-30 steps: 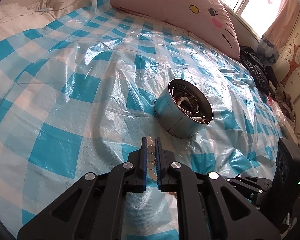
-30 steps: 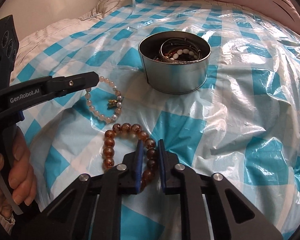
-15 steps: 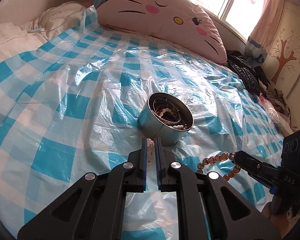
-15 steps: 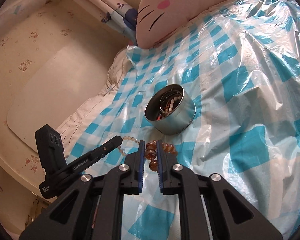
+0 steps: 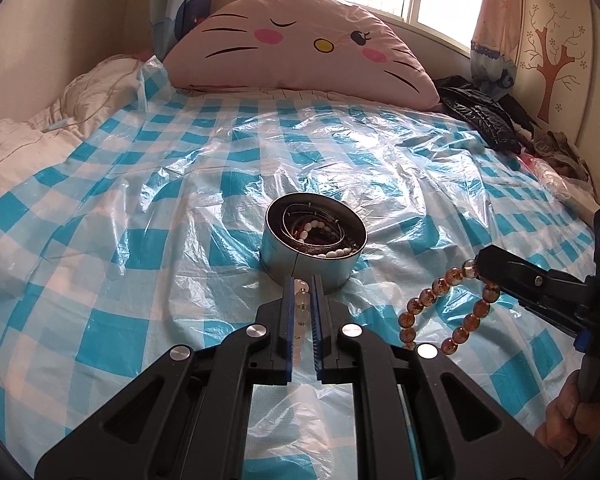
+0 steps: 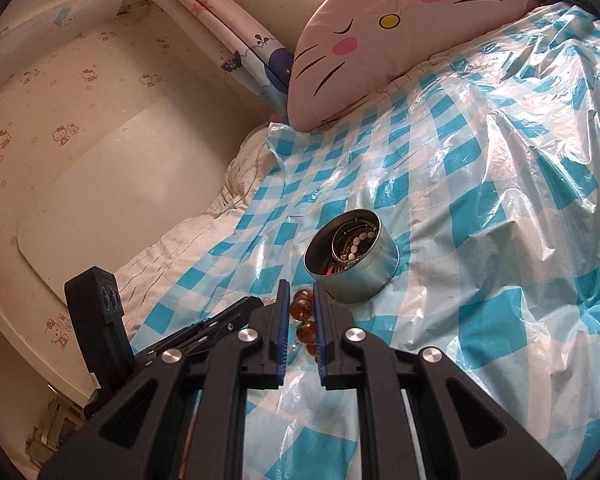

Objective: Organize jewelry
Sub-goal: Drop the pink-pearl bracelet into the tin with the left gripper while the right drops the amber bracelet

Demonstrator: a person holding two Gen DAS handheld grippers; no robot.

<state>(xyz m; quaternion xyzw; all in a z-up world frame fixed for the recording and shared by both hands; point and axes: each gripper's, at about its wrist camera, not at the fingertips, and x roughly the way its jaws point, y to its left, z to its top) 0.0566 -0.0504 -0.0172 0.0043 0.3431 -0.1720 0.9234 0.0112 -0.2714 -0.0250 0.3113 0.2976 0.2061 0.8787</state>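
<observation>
The left tongs point(image 5: 301, 280) are clamped on a pale bead bracelet point(image 5: 302, 294), whose translucent beads sit between the blue pads and hang just above the bed; the right tongs point(image 6: 301, 284) are clamped on an amber bead bracelet point(image 5: 448, 308), which in the left wrist view dangles as an open loop from their black tips, clear of the sheet. A round metal tin point(image 5: 312, 256) stands upright on the blue-and-white checked plastic sheet point(image 5: 100, 200) that covers the bed, just beyond both tongs (the left ones point almost straight at its near wall); inside it lie a string of white beads point(image 5: 332, 253) and some thin wire bangles, coiled against the wall. The two bracelets are near each other but apart, the amber one to the right of the pale one. Behind the tin, well apart, a pink cat-face cushion point(image 5: 300, 48) leans at the head of the bed; a person's fingers point(image 5: 560, 420) show at the lower right, wrapped round the right handle.
</observation>
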